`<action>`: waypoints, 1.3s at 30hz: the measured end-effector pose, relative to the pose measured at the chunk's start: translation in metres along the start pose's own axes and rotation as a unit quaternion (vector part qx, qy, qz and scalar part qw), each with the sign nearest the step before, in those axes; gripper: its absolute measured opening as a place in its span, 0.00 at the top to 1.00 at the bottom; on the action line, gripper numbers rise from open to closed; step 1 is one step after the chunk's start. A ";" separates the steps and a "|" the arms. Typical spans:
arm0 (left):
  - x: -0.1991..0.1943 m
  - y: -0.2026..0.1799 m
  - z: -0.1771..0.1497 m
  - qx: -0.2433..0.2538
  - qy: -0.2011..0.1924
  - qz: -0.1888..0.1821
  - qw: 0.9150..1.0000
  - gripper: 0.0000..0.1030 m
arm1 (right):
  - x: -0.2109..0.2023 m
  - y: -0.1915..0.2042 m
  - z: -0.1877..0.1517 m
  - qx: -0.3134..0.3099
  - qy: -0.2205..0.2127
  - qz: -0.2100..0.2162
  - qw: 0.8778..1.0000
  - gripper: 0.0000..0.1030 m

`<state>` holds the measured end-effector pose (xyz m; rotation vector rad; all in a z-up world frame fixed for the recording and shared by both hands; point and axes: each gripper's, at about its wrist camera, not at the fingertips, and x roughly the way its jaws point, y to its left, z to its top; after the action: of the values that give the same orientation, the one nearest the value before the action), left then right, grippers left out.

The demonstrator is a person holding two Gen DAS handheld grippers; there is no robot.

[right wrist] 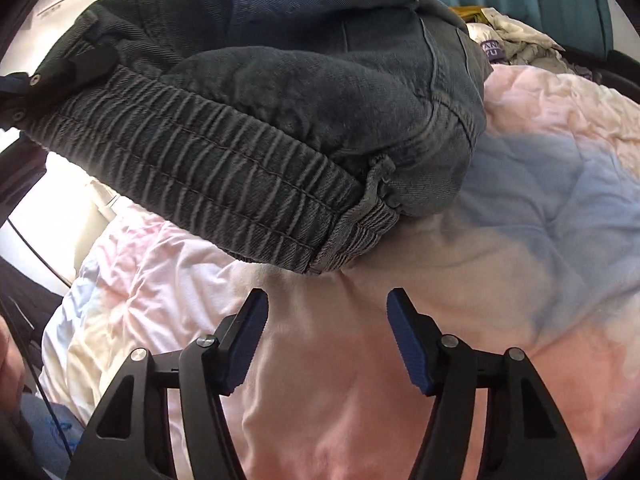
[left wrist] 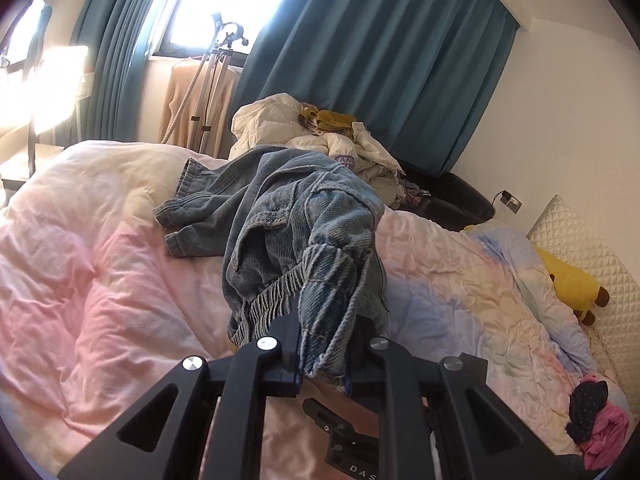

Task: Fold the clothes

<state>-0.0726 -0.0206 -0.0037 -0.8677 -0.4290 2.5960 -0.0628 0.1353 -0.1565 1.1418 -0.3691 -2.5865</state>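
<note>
A blue-grey denim garment point(left wrist: 280, 208) with an elastic waistband lies crumpled on the pastel quilt point(left wrist: 100, 280). One end of it is lifted, and my left gripper point(left wrist: 330, 340) is shut on a bunched denim fold there. In the right wrist view the same garment point(right wrist: 280, 100) hangs overhead, and its gathered waistband point(right wrist: 224, 184) runs across the frame. My right gripper point(right wrist: 326, 308) is open just below the waistband's corner, over the quilt point(right wrist: 340, 400). Nothing sits between its blue pads point(right wrist: 248, 340).
A heap of pale clothes point(left wrist: 320, 132) sits on a black chair point(left wrist: 460, 200) behind the bed. A yellow plush toy point(left wrist: 568, 280) lies by the quilted headboard point(left wrist: 592, 240). Pink and dark garments point(left wrist: 600, 420) rest at the bed's right edge. Teal curtains point(left wrist: 380, 60) and a clothes rack point(left wrist: 208, 100) stand beyond.
</note>
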 end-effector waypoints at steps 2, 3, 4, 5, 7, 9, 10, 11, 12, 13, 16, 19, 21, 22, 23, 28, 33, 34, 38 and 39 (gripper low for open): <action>0.005 0.016 0.001 -0.024 -0.001 0.000 1.000 0.87 | 0.006 -0.008 0.002 0.035 -0.012 0.000 0.999 0.51; 0.007 0.024 0.001 -0.035 -0.003 0.001 0.999 0.87 | 0.006 -0.011 0.004 0.045 -0.017 0.002 0.999 0.52; 0.010 0.032 0.002 -0.048 -0.002 0.002 0.999 0.87 | 0.005 -0.015 0.007 0.054 -0.023 0.005 0.998 0.53; 0.014 0.040 0.003 -0.061 -0.001 0.002 0.998 0.87 | 0.004 -0.017 0.010 0.056 -0.026 0.010 0.998 0.53; 0.019 0.052 0.005 -0.082 0.000 -0.001 0.997 0.87 | 0.003 -0.018 0.015 0.048 -0.027 0.016 0.998 0.53; 0.025 0.060 0.006 -0.088 0.003 -0.001 0.996 0.87 | 0.004 -0.020 0.019 0.044 -0.024 0.017 0.999 0.54; 0.027 0.061 0.005 -0.085 0.005 0.000 0.996 0.87 | 0.005 -0.021 0.021 0.045 -0.023 0.019 0.999 0.54; 0.030 0.062 0.005 -0.081 0.007 0.001 0.997 0.87 | 0.005 -0.022 0.024 0.045 -0.019 0.019 0.999 0.60; 0.032 0.062 0.004 -0.077 0.009 0.003 0.997 0.87 | 0.004 -0.022 0.027 0.045 -0.015 0.019 0.999 0.64; 0.033 0.062 0.004 -0.074 0.010 0.004 0.997 0.87 | 0.002 -0.021 0.031 0.038 -0.015 0.016 0.999 0.74; 0.034 0.064 0.003 -0.075 0.005 0.003 0.997 0.86 | -0.012 -0.019 0.048 0.032 -0.038 0.030 0.998 0.87; 0.030 0.067 0.003 -0.084 -0.012 0.004 0.996 0.67 | -0.025 -0.025 0.060 0.035 -0.061 0.042 0.997 0.88; 0.024 0.072 0.002 -0.110 -0.032 -0.004 0.993 0.44 | -0.028 -0.031 0.064 0.038 -0.071 0.040 0.996 0.88; 0.022 0.074 0.002 -0.121 -0.039 -0.005 0.992 0.35 | -0.029 -0.035 0.066 0.043 -0.074 0.037 0.996 0.88; 0.018 0.075 0.002 -0.127 -0.045 -0.003 0.991 0.34 | -0.030 -0.039 0.067 0.048 -0.076 0.035 0.995 0.89; 0.002 0.058 -0.009 -0.088 -0.027 0.006 0.996 0.34 | -0.048 -0.053 0.075 0.075 -0.092 0.040 0.992 0.93; -0.007 0.018 -0.028 0.027 -0.002 0.057 0.998 0.34 | -0.080 -0.049 0.080 0.075 -0.131 0.048 0.987 0.94; -0.006 0.013 -0.030 0.050 0.002 0.069 0.996 0.34 | -0.090 -0.049 0.081 0.069 -0.145 0.047 0.986 0.95; 0.006 0.000 -0.035 0.124 0.022 0.104 0.986 0.34 | -0.117 -0.052 0.093 0.042 -0.179 0.010 0.983 0.95; 0.010 0.000 -0.037 0.128 0.032 0.104 0.986 0.34 | -0.120 -0.058 0.097 0.043 -0.180 0.005 0.983 0.95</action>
<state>-0.0565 -0.0102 -0.0371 -0.9452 0.0158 2.7209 -0.0670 0.2438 -0.0320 0.6887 -0.5678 -2.7893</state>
